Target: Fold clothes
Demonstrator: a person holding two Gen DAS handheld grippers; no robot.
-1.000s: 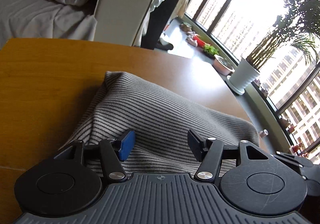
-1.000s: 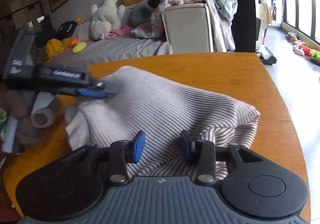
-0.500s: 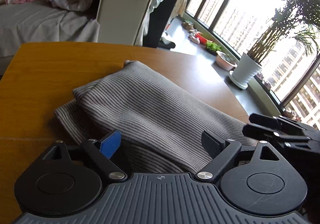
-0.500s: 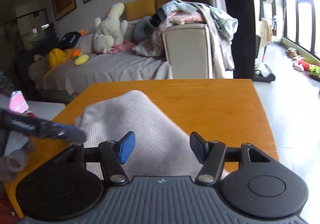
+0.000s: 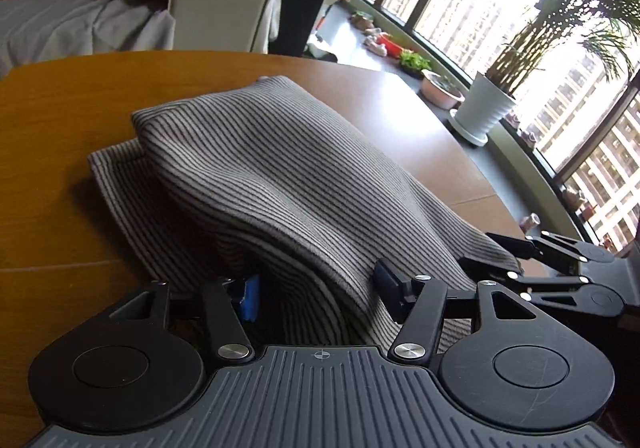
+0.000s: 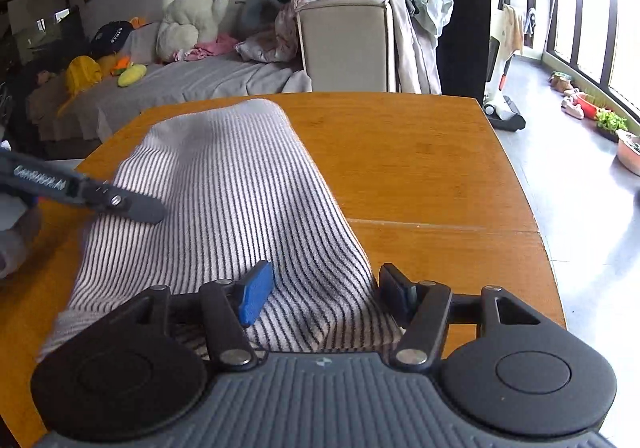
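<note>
Striped garment [image 5: 280, 175], grey with thin dark lines, is lying folded in layers on the wooden table [image 5: 60, 119], reaching from the near edge toward the table's middle. In the left wrist view its upper layer is arching up near the camera, with a lower layer showing beneath on the left side. The left gripper [image 5: 316, 294] is sitting with its fingers spread apart, the raised fold of cloth passing between them; the blue pad [image 5: 250, 298] is tucked under the fold and the dark pad [image 5: 390, 288] is lying on the other side, neither one pinching the fabric. The right gripper [image 6: 326, 290] is likewise standing wide, its blue pad [image 6: 256, 294] resting over the cloth and its dark finger [image 6: 394, 290] at the garment's right edge, with the near hem lying between them unclamped. In the right wrist view the left gripper's finger is reaching in from the left above the cloth's left side. Beyond the far edge of the table a beige chair [image 6: 346, 39] is carrying a heap of clothes, a grey-covered couch is holding a white plush toy [image 6: 190, 11], and a white potted plant [image 5: 486, 107] is standing by the windows on the right.
</note>
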